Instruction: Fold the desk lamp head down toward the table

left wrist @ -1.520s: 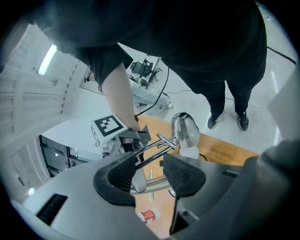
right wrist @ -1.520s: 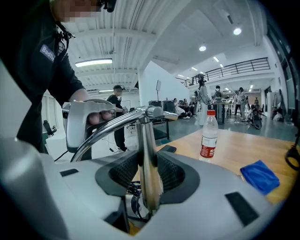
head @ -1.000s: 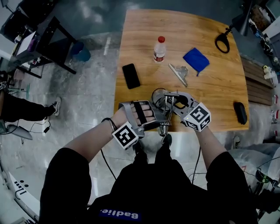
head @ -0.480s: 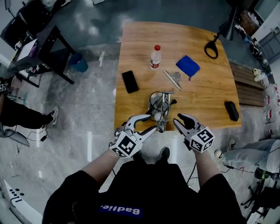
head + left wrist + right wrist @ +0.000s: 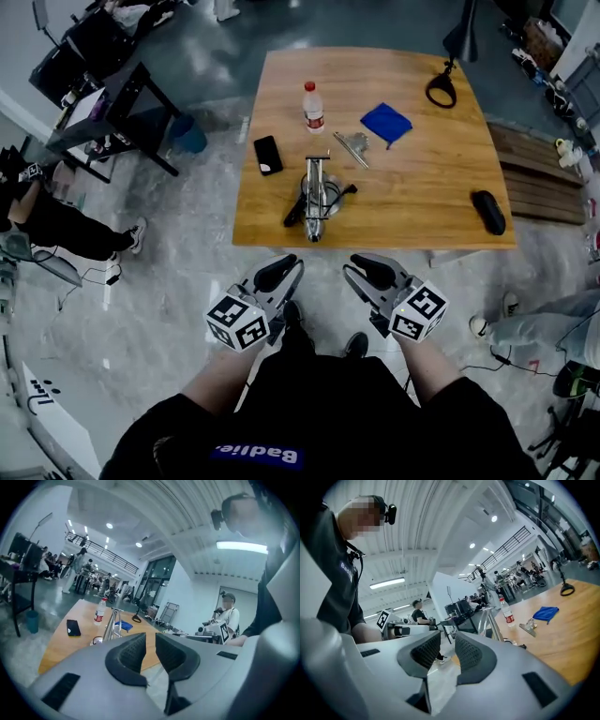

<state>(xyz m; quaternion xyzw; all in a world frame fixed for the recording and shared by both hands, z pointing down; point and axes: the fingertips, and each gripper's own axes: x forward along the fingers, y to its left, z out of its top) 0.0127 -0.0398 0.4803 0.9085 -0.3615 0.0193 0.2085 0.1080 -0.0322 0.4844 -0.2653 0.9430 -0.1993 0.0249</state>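
Left tongs [image 5: 284, 271], right tongs [image 5: 362, 270] pulled back, closing empty; desk lamp [image 5: 316, 195] well ahead.

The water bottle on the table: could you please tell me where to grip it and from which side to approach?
Grip the bottle around its body near the label, below the red cap, probably coming in level from the head view's left. It stands upright, and the table is bare on that side, while the lamp lies on its near side and a metal clip on its right.

One each: lamp [image 5: 316, 199], bottle [image 5: 311, 106], phone [image 5: 267, 155], cloth [image 5: 385, 122]
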